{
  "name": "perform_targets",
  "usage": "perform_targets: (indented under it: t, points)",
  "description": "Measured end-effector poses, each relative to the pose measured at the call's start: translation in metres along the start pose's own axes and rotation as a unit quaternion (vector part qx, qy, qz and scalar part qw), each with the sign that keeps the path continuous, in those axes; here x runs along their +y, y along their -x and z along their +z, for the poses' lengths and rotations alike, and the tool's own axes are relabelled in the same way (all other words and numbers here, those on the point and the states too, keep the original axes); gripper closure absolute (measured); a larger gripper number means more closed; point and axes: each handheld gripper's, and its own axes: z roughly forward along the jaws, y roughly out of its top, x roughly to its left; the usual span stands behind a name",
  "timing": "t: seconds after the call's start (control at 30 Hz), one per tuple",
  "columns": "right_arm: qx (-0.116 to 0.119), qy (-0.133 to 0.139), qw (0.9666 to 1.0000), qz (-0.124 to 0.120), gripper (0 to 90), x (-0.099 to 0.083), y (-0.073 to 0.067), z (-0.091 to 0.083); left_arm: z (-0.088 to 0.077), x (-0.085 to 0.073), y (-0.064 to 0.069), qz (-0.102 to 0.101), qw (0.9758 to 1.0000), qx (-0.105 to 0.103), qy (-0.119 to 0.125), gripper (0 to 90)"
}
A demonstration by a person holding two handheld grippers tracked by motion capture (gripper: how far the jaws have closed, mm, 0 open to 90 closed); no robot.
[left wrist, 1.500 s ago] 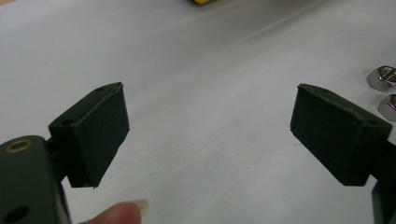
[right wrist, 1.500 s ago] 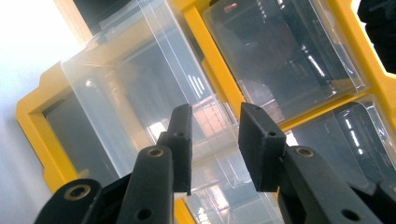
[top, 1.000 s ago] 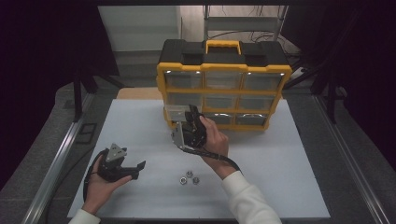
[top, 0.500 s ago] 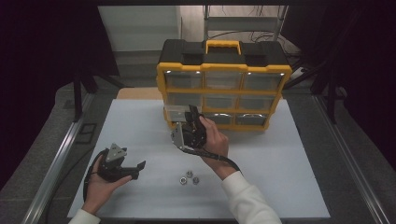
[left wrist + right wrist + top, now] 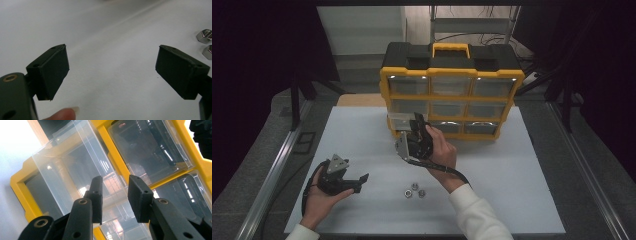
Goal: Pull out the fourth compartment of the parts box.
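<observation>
We held the right tongs (image 5: 413, 131) at the bottom-left drawer (image 5: 401, 121) of the yellow organizer (image 5: 451, 97), which stood at the far side of the white surface (image 5: 512, 165). That clear drawer was pulled partly out. In the right gripper view its front handle (image 5: 115, 202) sat between the narrowly parted jaws; we could not tell whether the pads pressed it. Our left tongs (image 5: 343, 179) rested low near the front-left edge, jaws wide apart and empty. Three nuts (image 5: 414, 190) lay loose between the hands.
</observation>
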Motion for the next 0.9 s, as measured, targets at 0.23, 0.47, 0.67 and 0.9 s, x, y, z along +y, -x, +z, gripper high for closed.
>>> perform_targets:
  t: [0.23,0.47,0.67,0.9]
  points:
    - [0.001,-0.001,1.0000,-0.001,66.4,0.0003,0.0002,-0.0017,0.0002,-0.0002,0.0001,0.000,1.0000,0.000,-0.001,12.4]
    - [0.000,0.001,1.0000,0.002,66.4,-0.0003,-0.0006,-0.0024,0.0002,-0.0004,0.0002,0.001,1.0000,0.000,-0.001,12.4]
    - [-0.001,0.002,1.0000,0.003,66.3,-0.0009,-0.0014,-0.0042,0.0012,-0.0006,0.0011,0.004,1.0000,-0.001,-0.004,12.4]
    - [-0.002,0.003,1.0000,0.004,66.3,-0.0002,-0.0017,-0.0058,0.0015,-0.0007,0.0010,0.004,1.0000,0.000,-0.004,12.4]
